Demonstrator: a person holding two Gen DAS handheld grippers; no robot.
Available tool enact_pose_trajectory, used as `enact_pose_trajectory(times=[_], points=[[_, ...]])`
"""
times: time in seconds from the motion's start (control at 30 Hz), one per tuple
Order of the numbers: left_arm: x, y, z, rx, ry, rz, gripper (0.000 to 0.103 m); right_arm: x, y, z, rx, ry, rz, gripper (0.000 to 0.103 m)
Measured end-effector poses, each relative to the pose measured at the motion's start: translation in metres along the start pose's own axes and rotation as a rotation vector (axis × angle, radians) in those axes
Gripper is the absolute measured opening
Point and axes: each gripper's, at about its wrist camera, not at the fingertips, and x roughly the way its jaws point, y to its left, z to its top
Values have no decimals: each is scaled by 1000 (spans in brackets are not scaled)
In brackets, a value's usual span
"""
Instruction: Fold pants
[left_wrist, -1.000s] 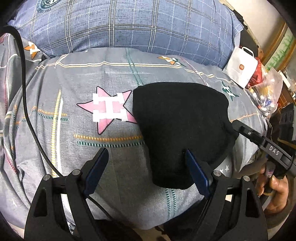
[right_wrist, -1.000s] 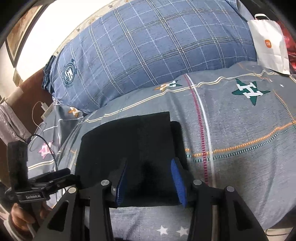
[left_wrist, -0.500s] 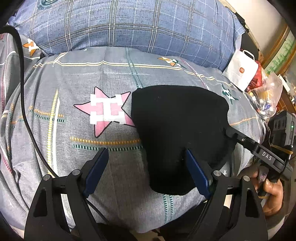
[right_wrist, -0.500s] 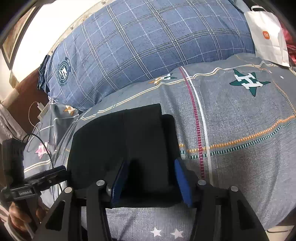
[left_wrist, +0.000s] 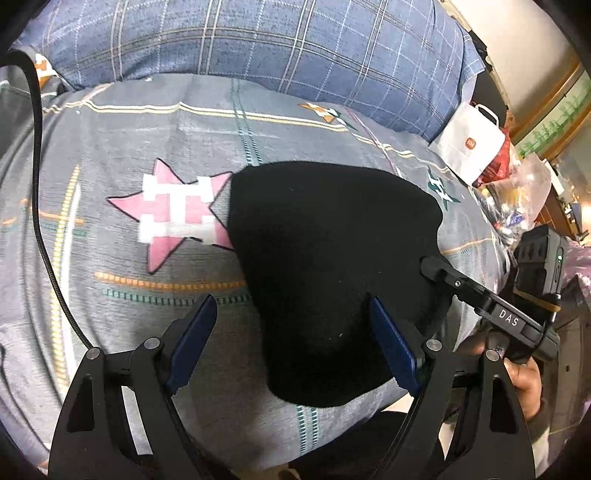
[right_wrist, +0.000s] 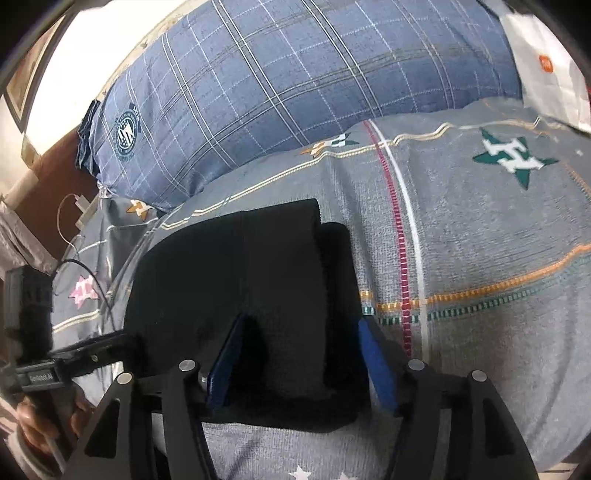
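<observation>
The folded pants (right_wrist: 258, 295) lie on the bedspread (right_wrist: 480, 240); right gripper (right_wrist: 301, 354) has just been opening over them, pads apart, left gripper (left_wrist: 291, 339) wide open, holding nothing.

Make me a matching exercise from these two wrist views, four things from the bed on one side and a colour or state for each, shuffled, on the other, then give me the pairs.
Things:
1. pants
2. pillow
3. paper bag
4. left gripper

Colour or state:
A. blue plaid
B. jaws wide open, nothing between them but bedding and the pants' edge
C. white with an orange logo
D. black, folded into a flat block on the grey bedspread

Pairs: 1-D, 2-A, 3-C, 4-B
</observation>
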Motion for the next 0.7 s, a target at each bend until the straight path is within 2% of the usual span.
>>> enact_pose_trajectory(times=[0.17,0.27,0.33,0.37,0.47,0.57,0.7], points=[[16,-4,5,12,23,-8,85,10,-10,3,47,22,77,63],[27,-8,8,17,36,-45,85,12,-7,2,42,20,99,66],[31,-11,9,34,14,-45,93,14,-7,-1,51,14,121,66],[33,-13,9,40,4,-40,94,15,-6,-2,58,12,129,66],[33,-21,9,76,-12,-11,94,13,5,-4,49,15,101,65],[25,-20,10,86,-22,-29,94,8,26,-10,-11,2,72,62],[3,-20,13,102,-57,-52,94,2,46,-11,-27,-16,106,57]])
